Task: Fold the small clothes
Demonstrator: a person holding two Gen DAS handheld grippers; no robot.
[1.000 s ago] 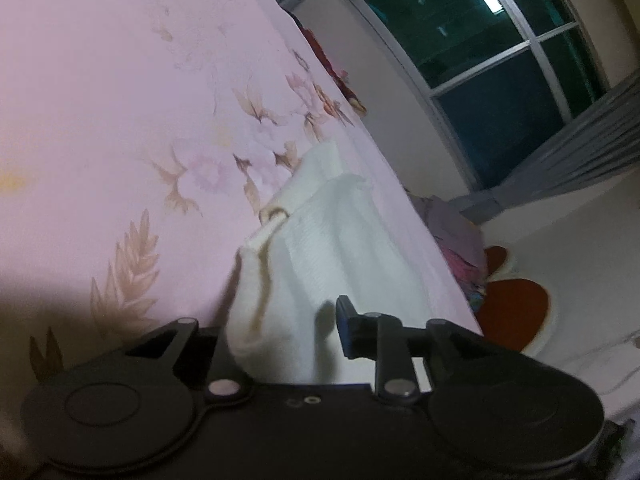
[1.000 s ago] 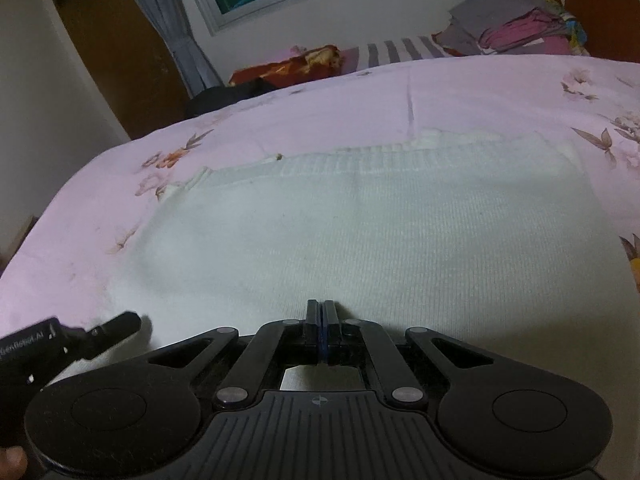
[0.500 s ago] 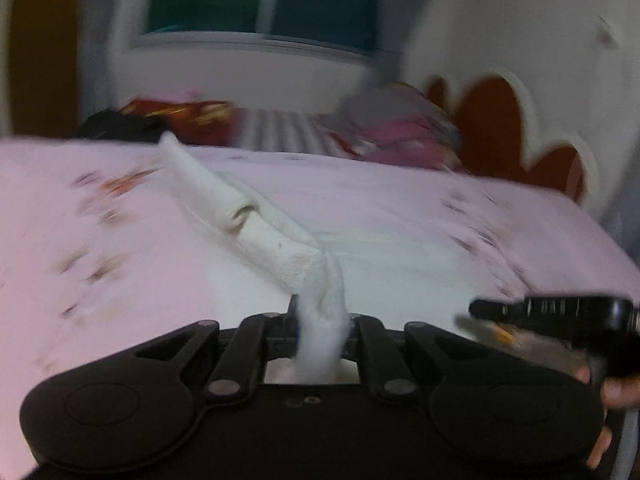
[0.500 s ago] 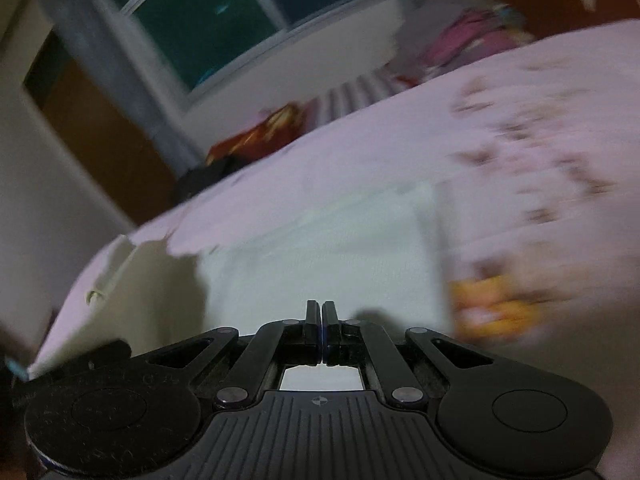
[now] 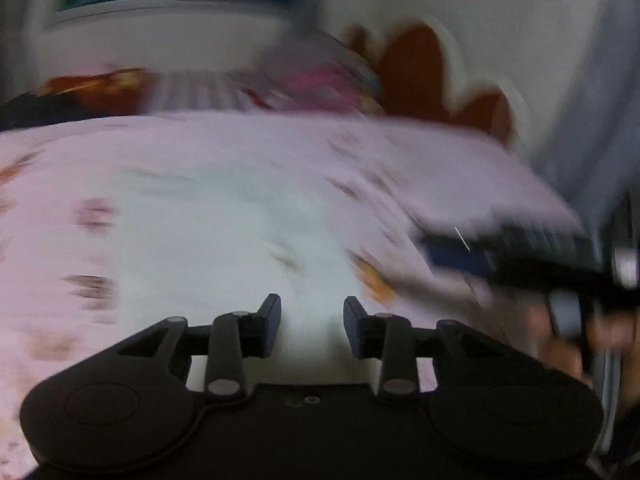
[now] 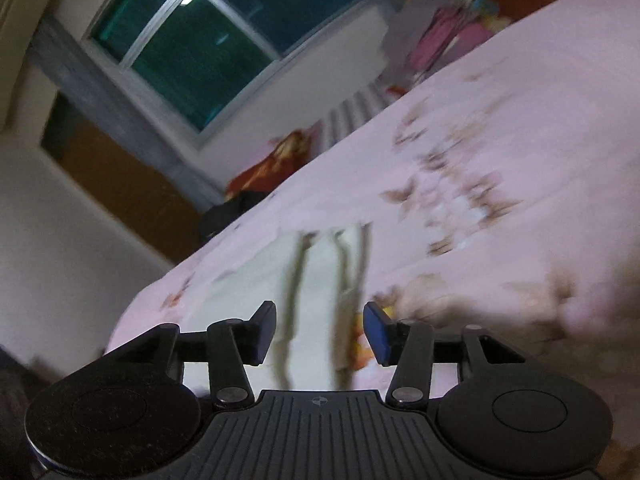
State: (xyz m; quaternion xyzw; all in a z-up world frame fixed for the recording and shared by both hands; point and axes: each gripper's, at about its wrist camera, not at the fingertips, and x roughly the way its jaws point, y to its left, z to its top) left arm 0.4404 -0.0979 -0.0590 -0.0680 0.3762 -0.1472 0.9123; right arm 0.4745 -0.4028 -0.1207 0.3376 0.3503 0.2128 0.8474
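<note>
A white knit garment (image 5: pixel 240 232) lies folded on the pink flowered bed sheet (image 5: pixel 80 160); the view is blurred. My left gripper (image 5: pixel 312 320) is open and empty just above the garment's near edge. In the right wrist view the garment (image 6: pixel 320 280) shows as a narrow white strip with layered edges. My right gripper (image 6: pixel 320 332) is open and empty over its near end. The right gripper also shows at the right of the left wrist view (image 5: pixel 520 252), held in a hand.
A pile of coloured clothes (image 5: pixel 320 80) and a red and white headboard (image 5: pixel 420 68) stand at the far side of the bed. A window (image 6: pixel 224 40), grey curtain and brown door (image 6: pixel 120 184) are behind the bed.
Both grippers have opened and let go of the white garment, which now lies folded narrower on the bed. Both cameras have swung and are blurred.
</note>
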